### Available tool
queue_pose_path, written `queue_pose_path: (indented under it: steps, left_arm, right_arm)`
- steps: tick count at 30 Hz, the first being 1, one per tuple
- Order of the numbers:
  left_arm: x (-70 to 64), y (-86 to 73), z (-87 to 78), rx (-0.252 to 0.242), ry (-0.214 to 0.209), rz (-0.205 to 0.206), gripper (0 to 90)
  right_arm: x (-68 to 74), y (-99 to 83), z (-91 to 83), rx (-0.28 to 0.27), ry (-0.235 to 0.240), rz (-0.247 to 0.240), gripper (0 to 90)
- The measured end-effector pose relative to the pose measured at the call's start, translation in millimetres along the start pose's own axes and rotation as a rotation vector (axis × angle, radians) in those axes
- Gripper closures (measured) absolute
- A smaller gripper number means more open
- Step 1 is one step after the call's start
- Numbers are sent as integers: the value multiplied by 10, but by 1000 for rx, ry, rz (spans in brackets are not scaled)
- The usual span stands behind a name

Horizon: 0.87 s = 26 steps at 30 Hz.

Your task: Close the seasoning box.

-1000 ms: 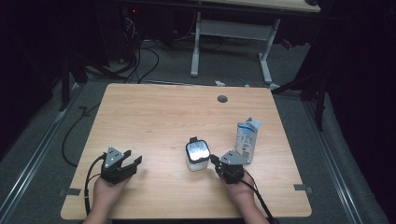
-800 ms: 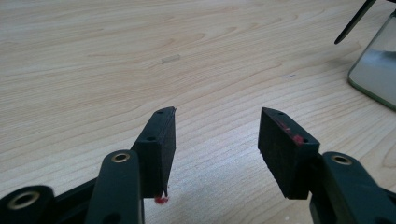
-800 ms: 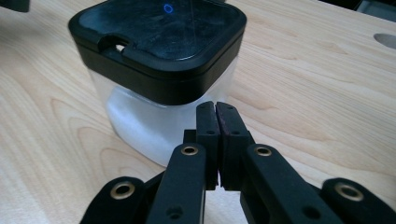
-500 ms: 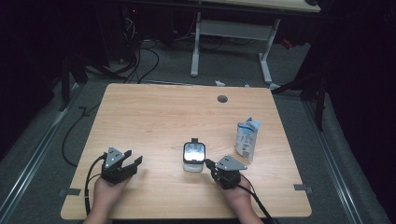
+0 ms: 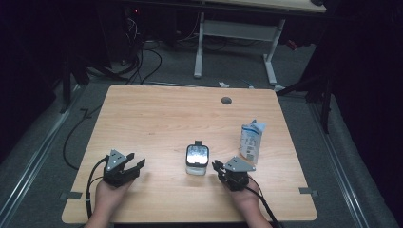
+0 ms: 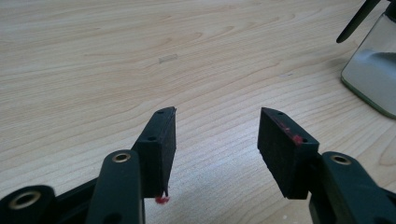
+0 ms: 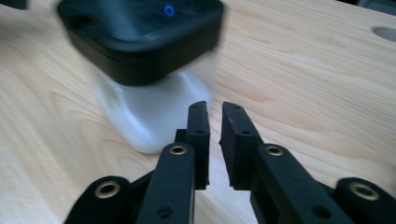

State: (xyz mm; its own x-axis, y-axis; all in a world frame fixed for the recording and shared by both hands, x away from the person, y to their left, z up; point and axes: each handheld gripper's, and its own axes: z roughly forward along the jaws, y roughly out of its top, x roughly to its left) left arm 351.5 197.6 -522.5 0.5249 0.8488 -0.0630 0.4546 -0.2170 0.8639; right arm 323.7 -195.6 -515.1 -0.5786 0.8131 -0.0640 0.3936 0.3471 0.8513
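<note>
Item: lidded container [image 5: 196, 159] — clear body, black lid, mid-table near the front edge. We judge it rigid, light, probably slick; we would grip the body low. Right gripper [image 7: 214, 122] nearly closed, empty, just beside it; left gripper [image 6: 215, 140] spread wide, empty.

Matt wood-grain table [image 5: 157, 114], translucent plastic container [image 5: 196, 160]
</note>
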Motion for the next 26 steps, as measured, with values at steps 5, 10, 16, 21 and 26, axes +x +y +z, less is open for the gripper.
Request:
queue_pose_path:
  steps: [5,10,16,21,26]
  left_arm:
    - [-15,1,-3,-1,-10,-4,474]
    - [-103,25,-37,-17,-38,-4,477]
    - [-270,27,34,3,-68,28,475]
    - [-334,32,79,18,-78,44,474]
    - [-306,23,57,17,-68,41,473]
  right_arm:
    - [-254,-114,-145,12,-58,38,755]
    - [-500,-259,-431,-18,-108,87,713]
    - [-697,-513,-775,-81,-149,205,676]
    - [-727,-529,-758,-80,-155,200,668]
    - [-703,-520,-729,-77,-147,186,667]
